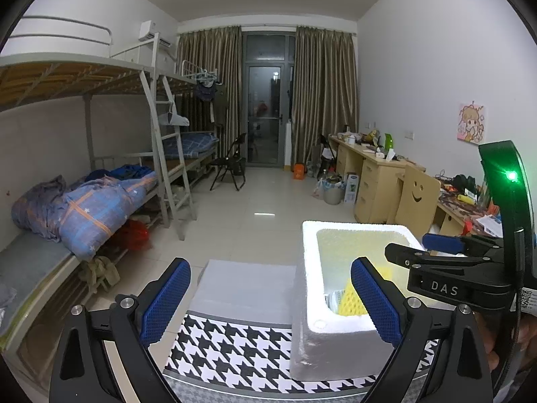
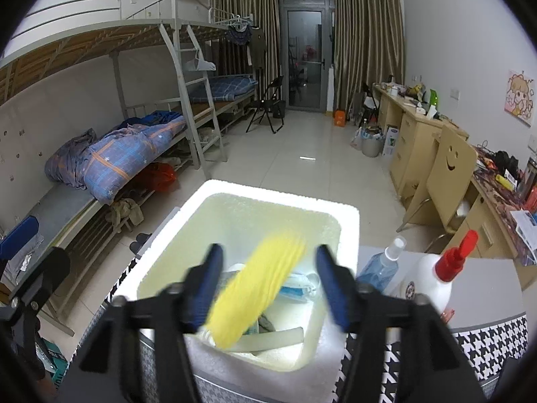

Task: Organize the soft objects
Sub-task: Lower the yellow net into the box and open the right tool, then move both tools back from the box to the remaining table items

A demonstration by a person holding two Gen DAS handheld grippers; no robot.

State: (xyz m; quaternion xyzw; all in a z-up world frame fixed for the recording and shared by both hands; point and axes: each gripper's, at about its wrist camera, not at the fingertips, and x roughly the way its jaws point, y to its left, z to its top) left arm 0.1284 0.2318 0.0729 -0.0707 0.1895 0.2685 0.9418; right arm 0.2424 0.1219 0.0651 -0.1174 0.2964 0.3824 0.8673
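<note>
Above the white foam box (image 2: 349, 221), the right gripper (image 2: 268, 282) has its fingers spread, with a blurred yellow foam net (image 2: 258, 285) between them, touching neither, over the box's contents. The left gripper (image 1: 268, 302) hovers beside the box, fingers spread and empty, above the houndstooth-covered counter (image 1: 235, 346).

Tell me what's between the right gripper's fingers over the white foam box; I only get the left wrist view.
Observer: A blurred yellow foam mesh sleeve. The right gripper has its jaws apart, not pressing it.
Operator: What else is in there?
Observer: In the white foam box, blue-and-white packets and a pale hose.
Operator: Anything beside it?
Observer: To its right, a clear blue spray bottle and a white bottle with a red nozzle.
</note>
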